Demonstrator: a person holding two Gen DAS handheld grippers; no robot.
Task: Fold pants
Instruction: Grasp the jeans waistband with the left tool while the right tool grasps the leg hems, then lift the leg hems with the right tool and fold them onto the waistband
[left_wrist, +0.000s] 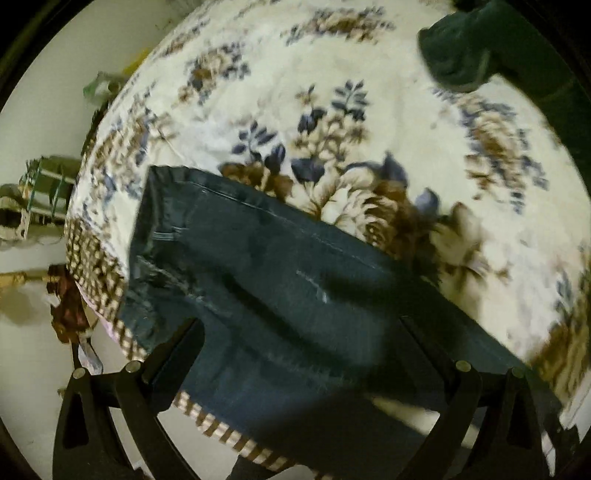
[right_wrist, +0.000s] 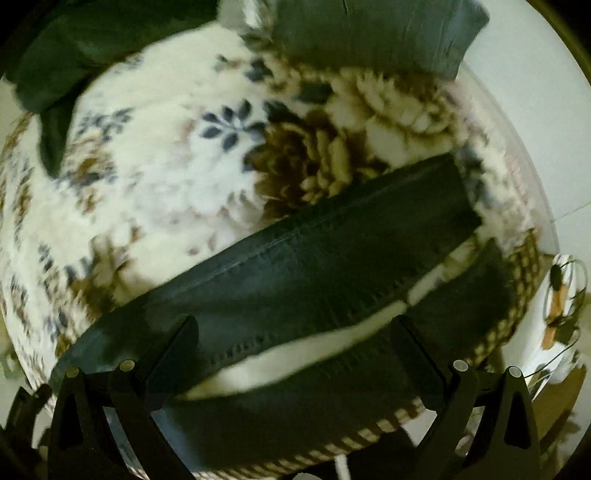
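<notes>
Dark blue jeans (left_wrist: 266, 280) lie flat on a floral bedspread (left_wrist: 295, 74), waist end toward the bed's left edge in the left wrist view. My left gripper (left_wrist: 301, 332) is open just above the jeans, fingers (left_wrist: 184, 339) spread wide with nothing between them. In the right wrist view the two pant legs (right_wrist: 314, 258) stretch across the bedspread (right_wrist: 155, 177), with a strip of bedspread showing between them. My right gripper (right_wrist: 295, 332) is open above the legs, holding nothing.
A dark green garment (left_wrist: 498, 48) lies at the far side of the bed, and it also shows in the right wrist view (right_wrist: 74, 48). A grey folded cloth (right_wrist: 380, 33) sits at the far edge. Clutter (left_wrist: 40, 199) stands on the floor beside the bed.
</notes>
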